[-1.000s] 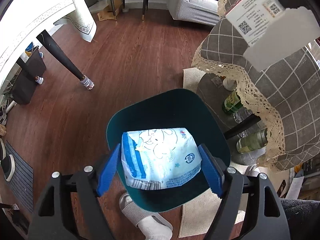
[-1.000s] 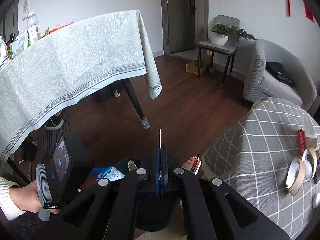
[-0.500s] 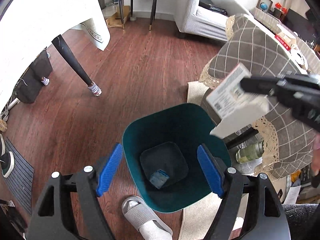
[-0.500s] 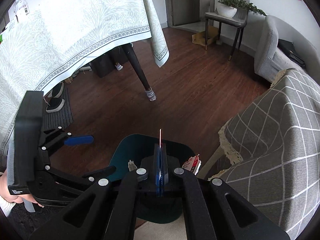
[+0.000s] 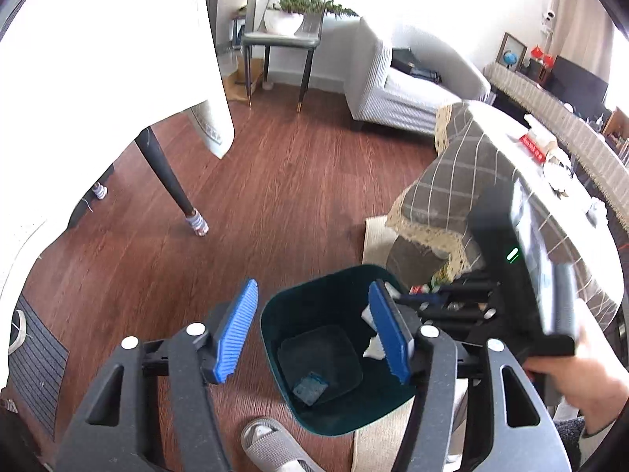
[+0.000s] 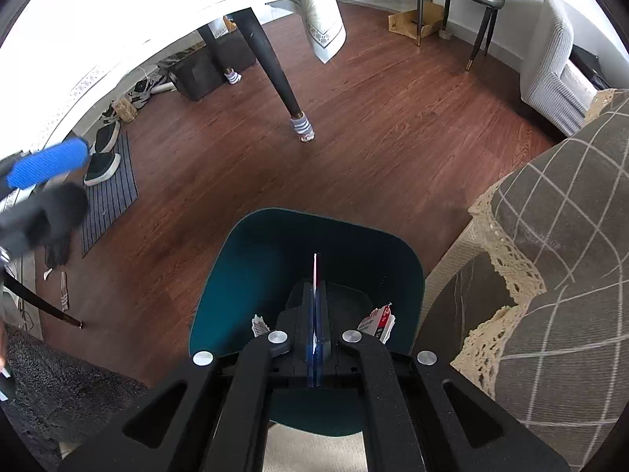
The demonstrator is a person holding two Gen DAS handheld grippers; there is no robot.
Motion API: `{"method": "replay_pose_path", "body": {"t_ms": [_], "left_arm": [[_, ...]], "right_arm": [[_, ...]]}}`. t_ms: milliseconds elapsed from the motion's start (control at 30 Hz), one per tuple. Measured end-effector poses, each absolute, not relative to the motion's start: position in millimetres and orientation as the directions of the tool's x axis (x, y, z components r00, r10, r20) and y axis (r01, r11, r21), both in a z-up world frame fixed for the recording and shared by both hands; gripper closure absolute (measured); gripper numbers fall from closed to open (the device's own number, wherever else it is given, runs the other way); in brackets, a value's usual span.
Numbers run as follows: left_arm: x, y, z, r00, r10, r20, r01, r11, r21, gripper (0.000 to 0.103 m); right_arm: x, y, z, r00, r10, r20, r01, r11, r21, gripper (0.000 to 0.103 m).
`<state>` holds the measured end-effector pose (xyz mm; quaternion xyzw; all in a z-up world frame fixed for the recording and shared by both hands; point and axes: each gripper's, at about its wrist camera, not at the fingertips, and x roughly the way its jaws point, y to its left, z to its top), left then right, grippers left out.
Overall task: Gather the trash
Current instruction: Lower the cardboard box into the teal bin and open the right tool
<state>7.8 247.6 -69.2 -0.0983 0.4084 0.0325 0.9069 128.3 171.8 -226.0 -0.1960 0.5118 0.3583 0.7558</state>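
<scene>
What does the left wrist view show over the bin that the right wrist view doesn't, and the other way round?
Only the left wrist view: the blue packet lying on the bin's bottom, the person's hand gripping the right tool's handle, and the left tool, closing with nothing between its pads.

Only the right wrist view: the right tool shut on a flat card seen edge-on above the bin, and shoes on a striped mat.

Both: the teal bin, wood floor, checked cloth.

In the right wrist view the flat carton (image 6: 377, 324) clamped in the right gripper (image 6: 315, 314) shows only edge-on, its print unreadable. The left gripper (image 6: 47, 165) is blurred at the edge. The bin's (image 5: 275, 314) blue scrap (image 5: 310, 383) is too small to identify.
</scene>
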Motion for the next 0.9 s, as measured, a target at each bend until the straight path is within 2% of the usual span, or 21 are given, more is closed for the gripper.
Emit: {"method": "replay_pose_path", "body": {"t_ms": [267, 333, 400, 433, 733, 900], "left_arm": [[4, 254, -43, 0.722, -0.053, -0.69, -0.13, 0.969, -0.209, 0.05], [3, 254, -37, 0.732, -0.055, -0.679, -0.125, 0.969, -0.213, 0.05], [2, 253, -32, 0.739, -0.055, -0.671, -0.12, 0.97, -0.212, 0.05], [1, 252, -31, 0.742, -0.054, -0.668, -0.119, 0.97, -0.21, 0.05], [0, 247, -15, 0.768, -0.034, -0.639, -0.118, 0.974, -0.194, 0.051], [1, 236, -5, 0.781, -0.03, -0.623, -0.106, 0.978, -0.179, 0.051]], "right_arm": [[120, 167, -254, 0.196, 0.241, -0.951, -0.746, 0.666, 0.014, 0.1], [119, 164, -254, 0.204, 0.234, -0.951, -0.742, 0.67, 0.006, 0.093], [119, 160, -253, 0.219, 0.233, -0.948, -0.737, 0.675, -0.004, 0.074], [120, 158, -254, 0.224, 0.238, -0.945, -0.734, 0.679, -0.003, 0.071], [117, 155, -240, 0.21, 0.287, -0.935, -0.757, 0.653, 0.031, 0.069], [106, 152, -220, 0.231, 0.335, -0.913, -0.771, 0.635, 0.038, 0.059]]}}
